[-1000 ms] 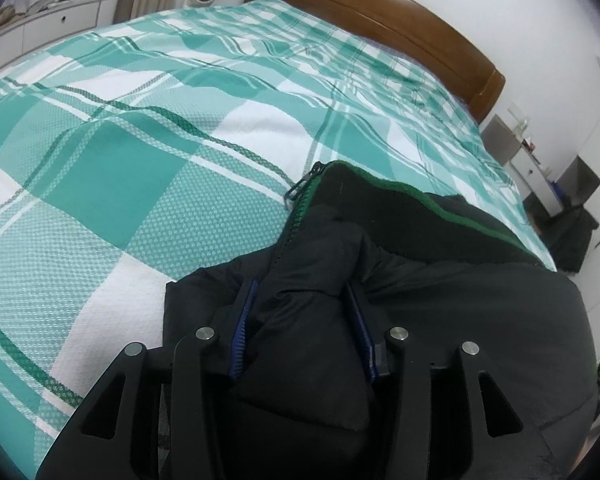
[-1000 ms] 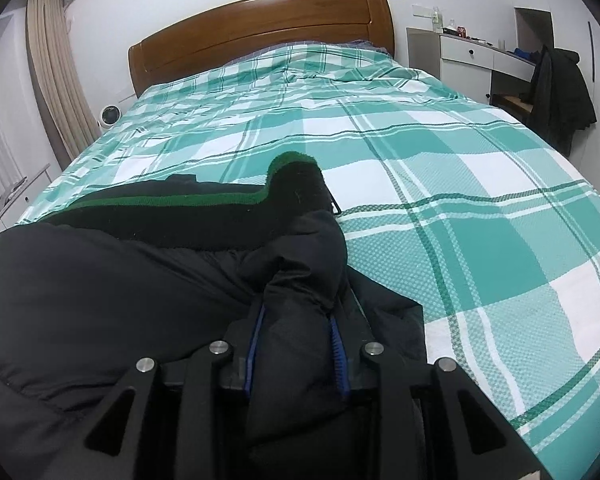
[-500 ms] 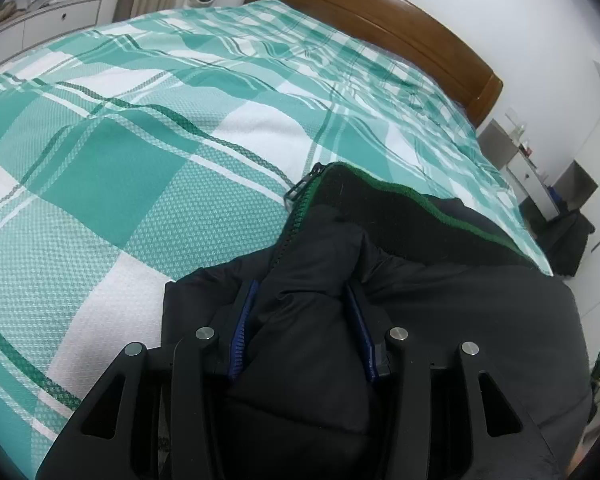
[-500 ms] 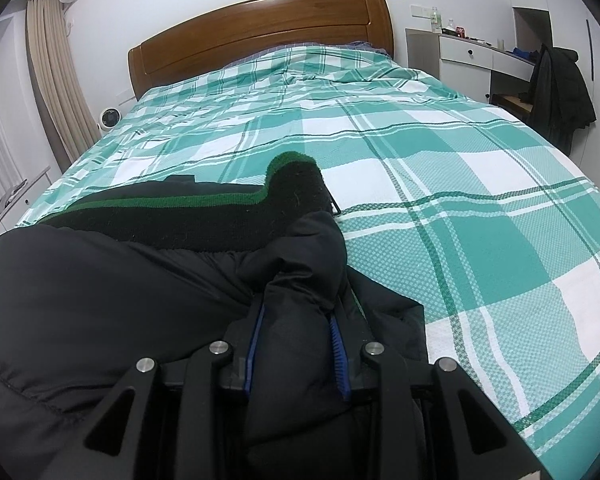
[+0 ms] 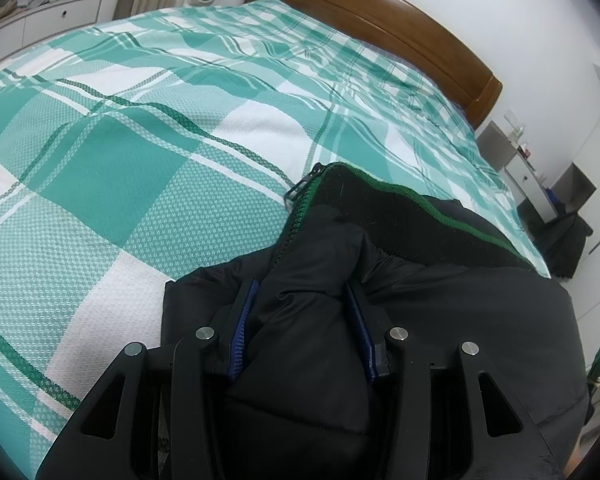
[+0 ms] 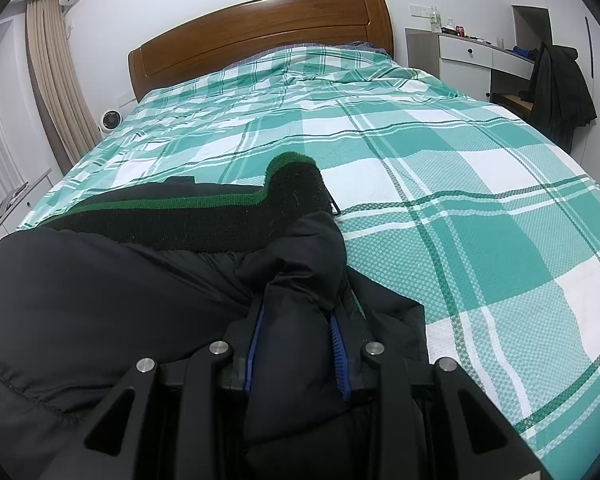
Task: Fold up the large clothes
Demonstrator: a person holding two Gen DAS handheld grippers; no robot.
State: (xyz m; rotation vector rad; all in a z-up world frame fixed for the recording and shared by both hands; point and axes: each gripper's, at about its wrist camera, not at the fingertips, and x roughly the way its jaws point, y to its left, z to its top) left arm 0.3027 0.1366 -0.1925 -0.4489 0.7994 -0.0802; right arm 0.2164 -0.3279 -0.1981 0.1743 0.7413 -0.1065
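Note:
A black padded jacket [image 5: 440, 300] with a dark fleece collar edged in green [image 5: 420, 200] lies on the green and white plaid bedspread [image 5: 140, 140]. My left gripper [image 5: 302, 300] is shut on a bunched fold of the jacket near its zipper [image 5: 300, 208]. In the right wrist view the same jacket [image 6: 100, 288] spreads to the left, its collar [image 6: 292, 184] pointing toward the headboard. My right gripper [image 6: 296, 312] is shut on a fold of the jacket at its right edge. The fingertips of both are buried in fabric.
The wooden headboard [image 6: 260, 32] stands at the far end. A white desk [image 6: 480, 56] and a chair draped with dark clothes [image 6: 556, 88] stand right of the bed. Curtains [image 6: 56, 80] and a small white fan [image 6: 111, 120] stand left. White drawers [image 5: 40, 20] show in the left wrist view.
Both grippers keep their hold on the jacket. The left wrist view has shifted slightly; the jacket and the right gripper have barely moved.

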